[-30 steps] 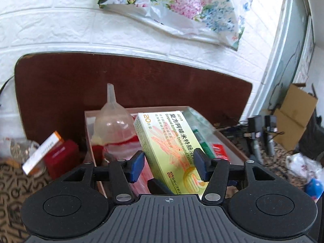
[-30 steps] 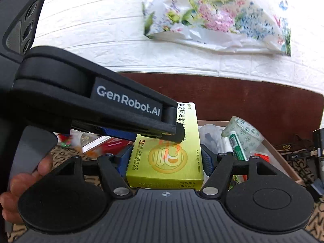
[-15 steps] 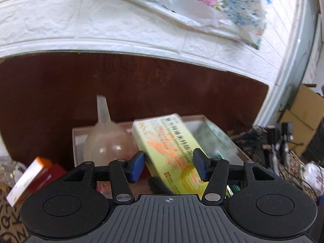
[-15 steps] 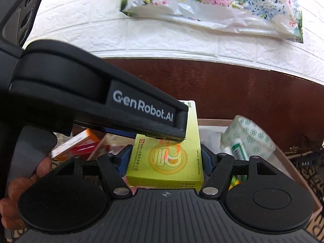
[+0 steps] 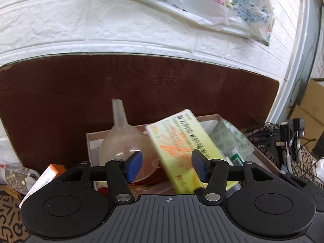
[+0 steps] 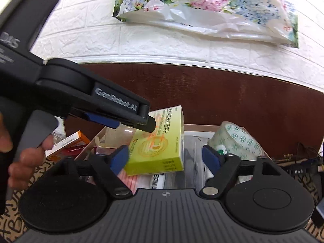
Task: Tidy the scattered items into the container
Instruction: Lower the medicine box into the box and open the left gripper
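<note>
Yellow box over the container

The yellow box (image 6: 157, 145) lay tilted in the container (image 5: 210, 117), beside a funnel (image 5: 123, 139). The left gripper (image 5: 166, 167) had just spread wider; the right gripper (image 6: 166, 157) stood open, not pinching.

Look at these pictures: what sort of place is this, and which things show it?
Probably a lived-in home corner: a white brick-pattern wall hung with a floral bag, cardboard boxes beside tangled cables.

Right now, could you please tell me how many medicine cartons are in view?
2 for certain: a yellow-green carton lying tilted in the container, and an orange-and-white carton outside its left wall. A red item beside that one may be a third.
</note>
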The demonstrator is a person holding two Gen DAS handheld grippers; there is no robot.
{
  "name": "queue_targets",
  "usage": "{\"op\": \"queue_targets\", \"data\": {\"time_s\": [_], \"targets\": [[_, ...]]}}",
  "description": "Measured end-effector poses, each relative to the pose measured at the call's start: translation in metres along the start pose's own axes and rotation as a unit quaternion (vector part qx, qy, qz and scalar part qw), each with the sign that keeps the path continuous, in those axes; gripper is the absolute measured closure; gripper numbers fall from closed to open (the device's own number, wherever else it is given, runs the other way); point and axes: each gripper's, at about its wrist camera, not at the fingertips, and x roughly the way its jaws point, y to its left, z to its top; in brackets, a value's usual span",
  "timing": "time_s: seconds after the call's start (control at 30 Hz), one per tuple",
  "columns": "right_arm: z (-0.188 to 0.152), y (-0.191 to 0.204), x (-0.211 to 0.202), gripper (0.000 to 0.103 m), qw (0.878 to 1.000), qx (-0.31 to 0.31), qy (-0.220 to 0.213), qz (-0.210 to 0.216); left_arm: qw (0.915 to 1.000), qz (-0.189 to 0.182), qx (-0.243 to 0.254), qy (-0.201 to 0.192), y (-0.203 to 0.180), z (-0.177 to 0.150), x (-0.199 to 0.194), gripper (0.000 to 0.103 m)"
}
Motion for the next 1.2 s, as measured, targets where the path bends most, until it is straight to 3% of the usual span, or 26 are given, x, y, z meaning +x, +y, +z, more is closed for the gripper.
{"op": "queue_targets", "data": {"time_s": [0.27, 0.3, 0.43, 0.5, 0.57, 0.67, 0.77, 1.0, 1.2], "targets": [[0.027, -0.010, 0.031, 0.065, 0.999, 0.035, 0.017, 0.008, 1.0000, 0.007, 0.001, 0.006, -0.003, 0.015, 0.021, 0.045], [0.029, -0.011, 0.036, 0.074, 0.999, 0.039, 0.023, 0.010, 0.9999, 0.011, 0.002, 0.010, -0.002, 0.018, 0.026, 0.044], [0.033, -0.007, 0.050, 0.074, 0.998, 0.046, 0.038, 0.014, 0.9997, 0.014, 0.004, 0.018, 0.000, 0.017, 0.031, 0.043], [0.032, -0.006, 0.047, 0.072, 0.998, 0.048, 0.035, 0.017, 0.9999, 0.008, 0.004, 0.012, 0.003, 0.015, 0.024, 0.034], [0.030, -0.008, 0.041, 0.063, 0.998, 0.051, 0.028, 0.018, 0.9999, 0.012, -0.002, -0.004, 0.003, 0.013, 0.014, 0.012], [0.026, -0.012, 0.028, 0.051, 0.998, 0.062, 0.019, 0.021, 0.9991, 0.010, -0.020, -0.037, 0.005, 0.008, -0.009, 0.007], [0.021, -0.016, 0.007, 0.030, 0.998, 0.067, 0.004, 0.012, 0.9983, 0.004, -0.029, -0.051, 0.002, -0.002, -0.035, 0.001], [-0.005, -0.015, -0.054, 0.005, 0.998, 0.061, -0.002, 0.003, 0.9961, 0.008, -0.041, -0.078, -0.020, -0.059, -0.100, 0.000], [-0.030, -0.001, -0.102, 0.001, 0.999, 0.047, 0.015, -0.003, 0.9948, 0.035, -0.080, -0.052, -0.023, -0.129, -0.145, 0.000]]}}
